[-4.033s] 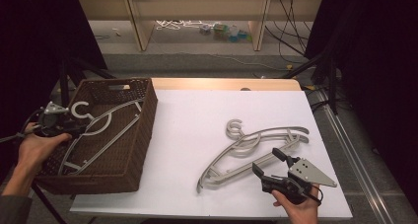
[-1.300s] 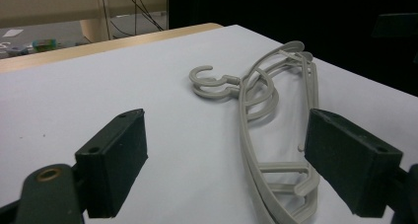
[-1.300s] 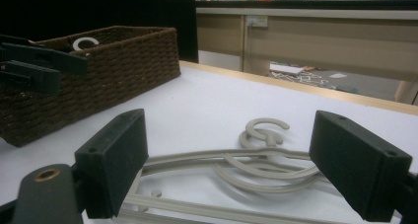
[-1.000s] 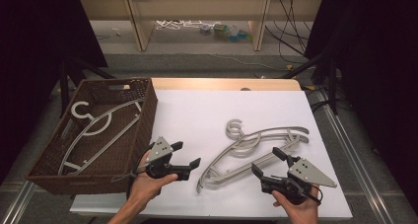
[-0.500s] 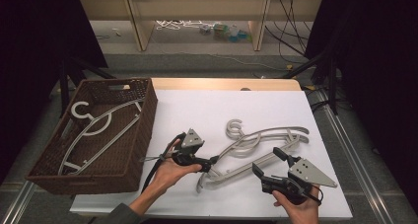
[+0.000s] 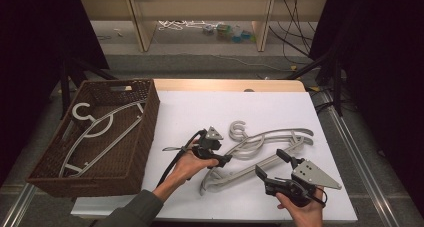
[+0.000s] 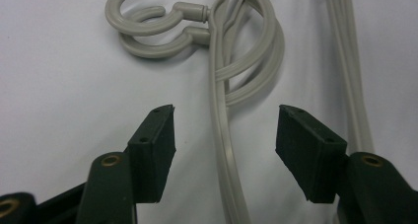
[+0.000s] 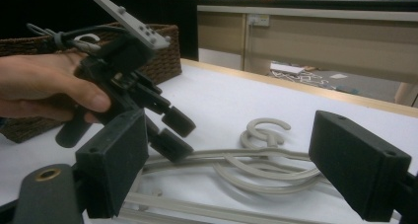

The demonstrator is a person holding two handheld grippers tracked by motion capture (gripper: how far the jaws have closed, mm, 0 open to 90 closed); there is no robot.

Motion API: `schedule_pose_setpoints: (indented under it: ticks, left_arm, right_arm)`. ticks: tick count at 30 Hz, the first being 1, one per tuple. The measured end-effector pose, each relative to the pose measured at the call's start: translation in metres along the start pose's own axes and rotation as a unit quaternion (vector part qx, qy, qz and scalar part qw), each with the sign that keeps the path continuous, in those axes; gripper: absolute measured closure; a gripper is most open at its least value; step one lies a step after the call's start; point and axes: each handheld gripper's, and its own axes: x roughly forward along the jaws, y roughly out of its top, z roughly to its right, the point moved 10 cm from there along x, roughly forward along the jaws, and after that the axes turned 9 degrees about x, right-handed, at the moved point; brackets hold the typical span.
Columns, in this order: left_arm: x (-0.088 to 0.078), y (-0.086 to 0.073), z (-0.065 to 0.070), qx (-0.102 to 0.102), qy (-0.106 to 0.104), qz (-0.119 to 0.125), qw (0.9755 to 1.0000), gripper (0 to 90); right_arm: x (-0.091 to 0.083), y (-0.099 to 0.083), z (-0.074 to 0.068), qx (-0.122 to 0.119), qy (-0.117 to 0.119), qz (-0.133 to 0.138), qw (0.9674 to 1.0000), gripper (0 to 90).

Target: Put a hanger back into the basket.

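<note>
While the left gripper (image 6: 216,154) straddles the grey hangers (image 6: 260,152), fingers wide | right gripper (image 6: 272,166) beside hangers, fingers wide, empty.

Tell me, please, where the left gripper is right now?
In the high view, the left gripper sits mid-table, jaws open over the grey hangers, right of the wicker basket.
</note>
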Motion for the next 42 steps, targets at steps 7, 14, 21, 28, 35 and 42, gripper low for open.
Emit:
schedule_pose_setpoints:
  ticks: [7, 14, 21, 28, 35, 42]
  left_arm:
    - [0.016, -0.002, -0.003, -0.01, -0.017, -0.027, 0.9994, 52.3]
    - [0.025, -0.003, 0.0, 0.002, -0.036, -0.05, 0.9981, 61.2]
    - [0.031, -0.007, -0.003, 0.001, -0.045, -0.061, 0.9971, 70.3]
    - [0.03, -0.006, -0.004, -0.011, -0.05, -0.054, 0.9972, 78.5]
    - [0.023, 0.002, -0.005, -0.03, -0.042, -0.031, 0.9982, 80.4]
    - [0.014, 0.012, -0.007, -0.067, -0.034, 0.002, 0.9972, 81.5]
  right_arm:
    - [0.001, 0.001, 0.0, 0.002, 0.002, 0.008, 1.0, 16.1]
    - [0.001, 0.001, 0.0, 0.001, 0.004, 0.006, 1.0, 16.1]
    - [0.001, 0.001, 0.0, 0.001, 0.004, 0.007, 1.0, 16.2]
    - [0.001, 0.002, 0.0, 0.001, 0.004, 0.009, 1.0, 16.4]
    - [0.001, 0.001, 0.0, 0.0, 0.004, 0.007, 1.0, 16.5]
    - [0.001, 0.001, 0.001, 0.001, 0.003, 0.008, 1.0, 16.5]
